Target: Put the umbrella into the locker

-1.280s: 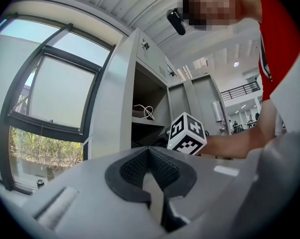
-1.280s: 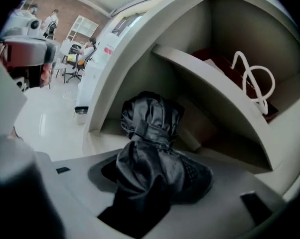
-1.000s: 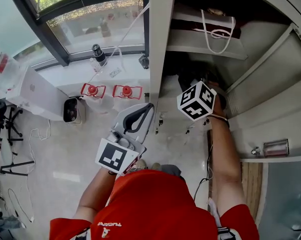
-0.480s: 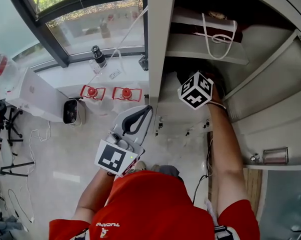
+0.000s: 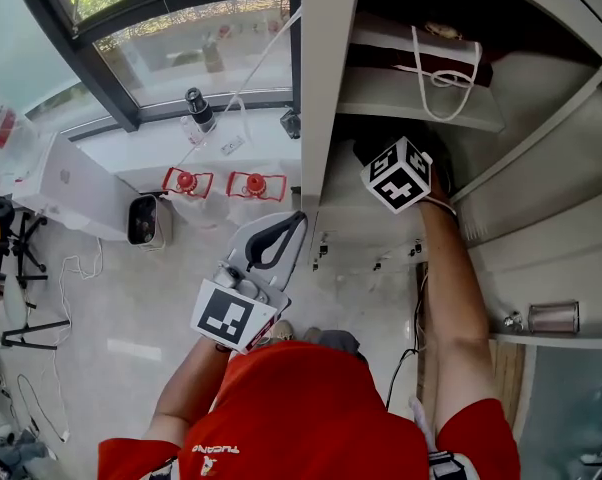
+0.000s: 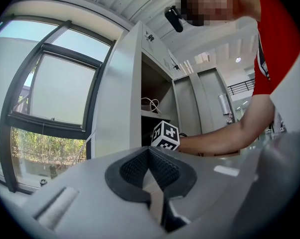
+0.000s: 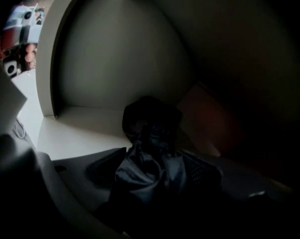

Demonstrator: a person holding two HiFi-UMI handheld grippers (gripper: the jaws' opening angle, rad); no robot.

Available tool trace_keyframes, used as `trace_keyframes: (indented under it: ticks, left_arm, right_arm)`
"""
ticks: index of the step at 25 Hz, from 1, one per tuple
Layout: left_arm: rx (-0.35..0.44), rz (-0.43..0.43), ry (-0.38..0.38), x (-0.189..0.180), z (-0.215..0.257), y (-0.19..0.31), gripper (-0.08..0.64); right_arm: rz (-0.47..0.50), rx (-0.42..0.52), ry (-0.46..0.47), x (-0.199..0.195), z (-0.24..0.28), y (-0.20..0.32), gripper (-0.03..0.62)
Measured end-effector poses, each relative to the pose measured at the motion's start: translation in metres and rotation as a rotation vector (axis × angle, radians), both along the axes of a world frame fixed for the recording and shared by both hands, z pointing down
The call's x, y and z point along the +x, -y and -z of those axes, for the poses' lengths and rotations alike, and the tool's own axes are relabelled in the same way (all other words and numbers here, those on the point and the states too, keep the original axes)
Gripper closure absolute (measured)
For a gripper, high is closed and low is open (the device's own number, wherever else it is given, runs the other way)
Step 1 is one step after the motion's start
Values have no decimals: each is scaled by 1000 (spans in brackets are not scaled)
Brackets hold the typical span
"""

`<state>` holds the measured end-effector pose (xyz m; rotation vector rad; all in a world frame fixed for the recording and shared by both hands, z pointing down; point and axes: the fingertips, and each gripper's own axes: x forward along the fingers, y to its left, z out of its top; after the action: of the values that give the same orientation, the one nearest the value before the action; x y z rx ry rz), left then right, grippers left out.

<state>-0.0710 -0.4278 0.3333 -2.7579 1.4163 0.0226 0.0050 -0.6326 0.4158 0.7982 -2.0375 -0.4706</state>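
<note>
Locker [image 5: 326, 118]: open, compartments stacked. The right arm reaches into the lower one.

Lower shelf [image 7: 85, 128]: pale, bare at left, dark toward the far right.

Umbrella [image 7: 150, 121]: folded, dark cloth bunched, inside the lower compartment between the jaws, far end toward the back wall.

Right gripper [image 7: 157, 161]: angled down, jaws spread and just been opening.

Left gripper [image 6: 150, 166]: outside, left of the locker, jaws pressed together, empty.

Risks:
- Loose cloth may catch a pad on pull-back and drag the umbrella out.
- If it sits near the front lip it may roll off.
- The dim interior hides its seating.
</note>
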Motion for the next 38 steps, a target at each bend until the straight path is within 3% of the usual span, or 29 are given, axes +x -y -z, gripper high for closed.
trace_keyframes:
  ticks: [3, 9, 12, 16, 19, 28, 38]
  left_arm:
    - [3, -8, 4, 1, -1, -1, 557]
    - [10, -26, 4, 2, 1, -3, 557]
    - [18, -32, -1, 2, 5, -4, 557]
    - [29, -43, -12, 2, 10, -5, 557]
    - [34, -54, -20, 4, 13, -8, 557]
    - [44, -104, -47, 20, 19, -26, 557]
    - [47, -140, -74, 33, 21, -46, 557]
  right_arm:
    - [-1, 18, 12, -1, 7, -7, 273]
    - [-43, 113, 112, 7, 46, -38, 265]
    - [-65, 129, 251, 10, 67, -69, 267]
    - [-83, 94, 520, 13, 88, -114, 267]
    - [-69, 62, 657, 12, 98, -146, 275]
    - [-70, 30, 862, 5, 112, -219, 454]
    - [-89, 42, 966, 2, 113, -257, 588]
